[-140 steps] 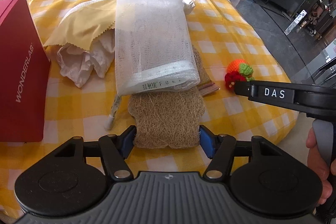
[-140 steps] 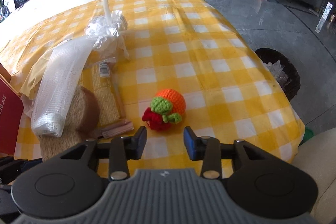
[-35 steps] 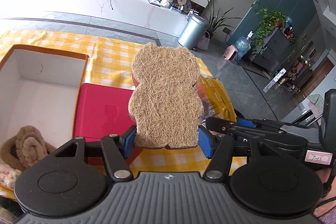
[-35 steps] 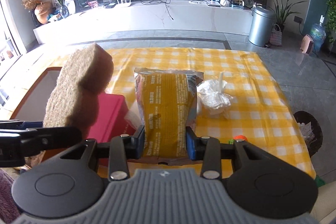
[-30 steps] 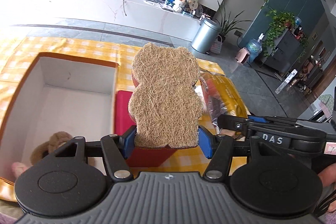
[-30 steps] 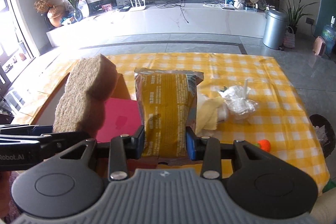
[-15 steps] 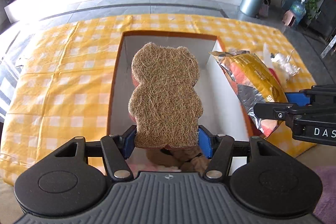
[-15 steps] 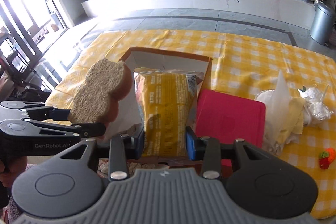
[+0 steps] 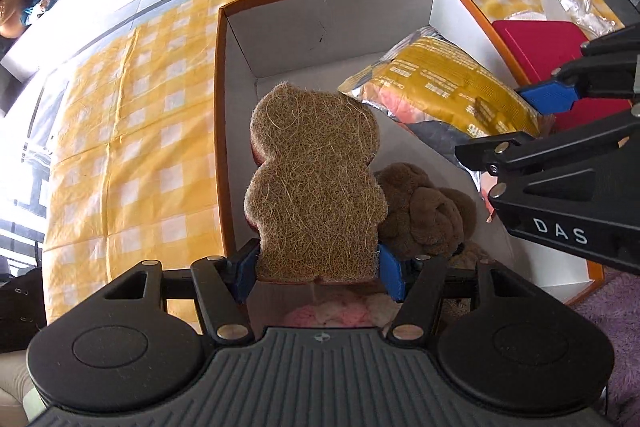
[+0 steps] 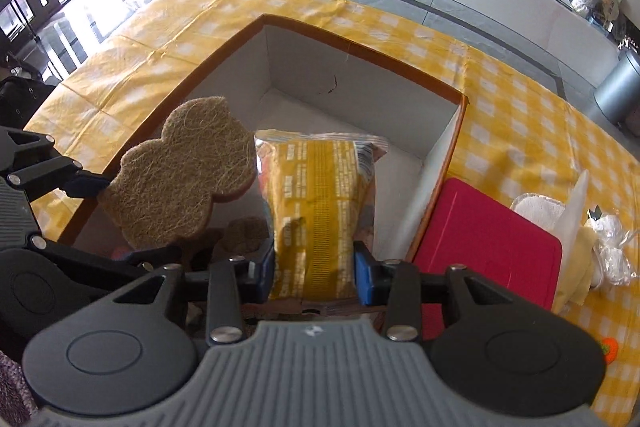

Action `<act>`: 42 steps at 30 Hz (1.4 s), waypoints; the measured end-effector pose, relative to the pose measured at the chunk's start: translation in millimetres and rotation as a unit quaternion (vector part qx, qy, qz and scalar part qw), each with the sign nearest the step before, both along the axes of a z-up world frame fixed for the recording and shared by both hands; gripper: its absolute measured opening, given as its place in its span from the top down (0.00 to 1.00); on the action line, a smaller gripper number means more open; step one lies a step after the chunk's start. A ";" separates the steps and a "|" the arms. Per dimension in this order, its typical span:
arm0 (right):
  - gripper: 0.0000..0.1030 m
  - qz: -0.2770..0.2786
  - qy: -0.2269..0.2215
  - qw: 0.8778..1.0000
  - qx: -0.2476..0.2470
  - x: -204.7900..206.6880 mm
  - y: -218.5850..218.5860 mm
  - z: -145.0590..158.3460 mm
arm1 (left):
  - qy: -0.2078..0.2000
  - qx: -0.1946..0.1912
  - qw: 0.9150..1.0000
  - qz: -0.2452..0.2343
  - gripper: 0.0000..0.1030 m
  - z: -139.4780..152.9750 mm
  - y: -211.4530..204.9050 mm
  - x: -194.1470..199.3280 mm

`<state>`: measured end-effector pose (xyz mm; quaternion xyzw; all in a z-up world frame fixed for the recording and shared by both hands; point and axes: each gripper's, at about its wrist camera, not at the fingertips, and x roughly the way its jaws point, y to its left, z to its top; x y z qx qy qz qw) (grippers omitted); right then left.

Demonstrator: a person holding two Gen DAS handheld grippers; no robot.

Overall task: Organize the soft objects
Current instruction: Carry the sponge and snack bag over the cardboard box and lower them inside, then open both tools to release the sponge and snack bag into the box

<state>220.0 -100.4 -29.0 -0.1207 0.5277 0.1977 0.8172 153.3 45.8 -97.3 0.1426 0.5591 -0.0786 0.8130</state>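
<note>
My left gripper (image 9: 318, 273) is shut on a bear-shaped brown fibre sponge (image 9: 316, 187) and holds it above the open white box with an orange rim (image 9: 320, 23). The sponge also shows in the right wrist view (image 10: 180, 183). My right gripper (image 10: 314, 269) is shut on a yellow foil packet (image 10: 320, 211) and holds it over the same box (image 10: 360, 83). The packet shows in the left wrist view (image 9: 444, 87). A brown plush toy (image 9: 424, 215) and something pink (image 9: 328, 315) lie inside the box.
A red lid (image 10: 484, 239) lies right of the box on the yellow checked tablecloth (image 10: 520, 131). Beyond it lie white and yellow cloths (image 10: 560, 211) and a clear plastic bundle (image 10: 612, 251). A small crocheted orange toy (image 10: 610, 349) sits near the table's front right edge.
Both grippers have moved forward and down over the box with their objects; the box looks closer and larger. Both grips are unchanged.
</note>
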 end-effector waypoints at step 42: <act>0.50 -0.025 -0.016 0.999 0.025 -27.8 -26.4 16.6 | -0.046 -0.038 0.998 0.001 0.67 32.2 21.5 -7.1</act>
